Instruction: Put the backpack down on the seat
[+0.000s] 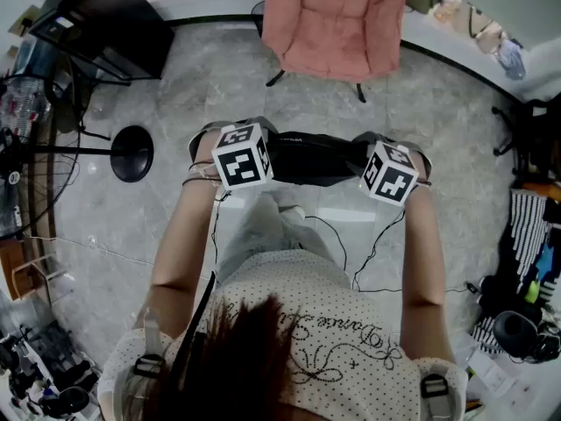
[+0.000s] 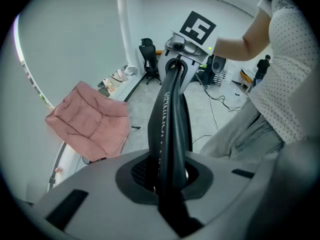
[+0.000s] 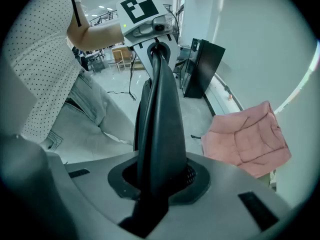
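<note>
A black backpack (image 1: pixel 311 158) hangs stretched between my two grippers, above the floor in front of the person's legs. My left gripper (image 1: pixel 273 156) is shut on its left end and my right gripper (image 1: pixel 358 163) on its right end. In the left gripper view a black strap (image 2: pixel 170 124) runs from my jaws to the other gripper (image 2: pixel 182 46). The right gripper view shows the same black band (image 3: pixel 160 124) pinched in my jaws. The pink padded seat (image 1: pixel 337 20) stands ahead on the floor, apart from the backpack; the seat (image 2: pixel 92 121) is left of the strap, and the seat (image 3: pixel 247 139) is right of the band.
A black round stand base (image 1: pixel 131 153) sits on the marble floor at left, and a black cabinet (image 1: pixel 105 16) at the far left. Cables (image 1: pixel 372 244) trail by the person's feet. Bags and gear (image 1: pixel 526 261) crowd the right side. A black office chair (image 2: pixel 148 59) stands far off.
</note>
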Tool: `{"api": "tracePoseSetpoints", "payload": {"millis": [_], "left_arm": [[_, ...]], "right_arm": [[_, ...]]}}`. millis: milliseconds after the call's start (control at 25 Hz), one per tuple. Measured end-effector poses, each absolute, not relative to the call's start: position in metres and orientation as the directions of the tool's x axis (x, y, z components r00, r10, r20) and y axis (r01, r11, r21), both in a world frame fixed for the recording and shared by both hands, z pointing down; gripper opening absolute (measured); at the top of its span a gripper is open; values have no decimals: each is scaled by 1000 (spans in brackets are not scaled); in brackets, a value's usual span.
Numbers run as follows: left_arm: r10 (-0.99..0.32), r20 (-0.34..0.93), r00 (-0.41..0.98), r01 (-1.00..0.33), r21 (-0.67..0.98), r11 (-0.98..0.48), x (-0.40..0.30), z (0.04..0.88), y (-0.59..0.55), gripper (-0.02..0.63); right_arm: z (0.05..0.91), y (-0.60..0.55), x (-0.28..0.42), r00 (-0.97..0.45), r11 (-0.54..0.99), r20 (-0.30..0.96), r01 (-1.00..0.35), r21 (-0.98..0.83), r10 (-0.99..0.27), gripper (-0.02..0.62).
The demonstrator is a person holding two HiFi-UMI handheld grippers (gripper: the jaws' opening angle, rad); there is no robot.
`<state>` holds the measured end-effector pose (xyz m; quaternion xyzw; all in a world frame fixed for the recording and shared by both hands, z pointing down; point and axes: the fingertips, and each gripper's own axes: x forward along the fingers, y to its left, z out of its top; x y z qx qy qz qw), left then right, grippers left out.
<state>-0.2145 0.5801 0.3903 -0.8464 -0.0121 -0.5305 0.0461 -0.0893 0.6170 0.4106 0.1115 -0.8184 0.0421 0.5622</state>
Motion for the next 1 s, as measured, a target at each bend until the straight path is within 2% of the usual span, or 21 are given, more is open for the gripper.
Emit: {"api": "tracePoseSetpoints", "payload": {"millis": [200,520,1000], "left_arm": [[5,900,435,94,-39,-995,-229,391,628,48],[-25,897,441,110,-81,-991,-218,384,652,47],[-85,896,437,84,-135,-987,-207,369,620,48]], "right_arm": [[411,670,-105,-333,967,935,-252,38,-123,89],[406,696,-96,-326,957,932,-284,62,-158,87],[394,666,-85,-328,959,929,-270,81,-171,89]]}}
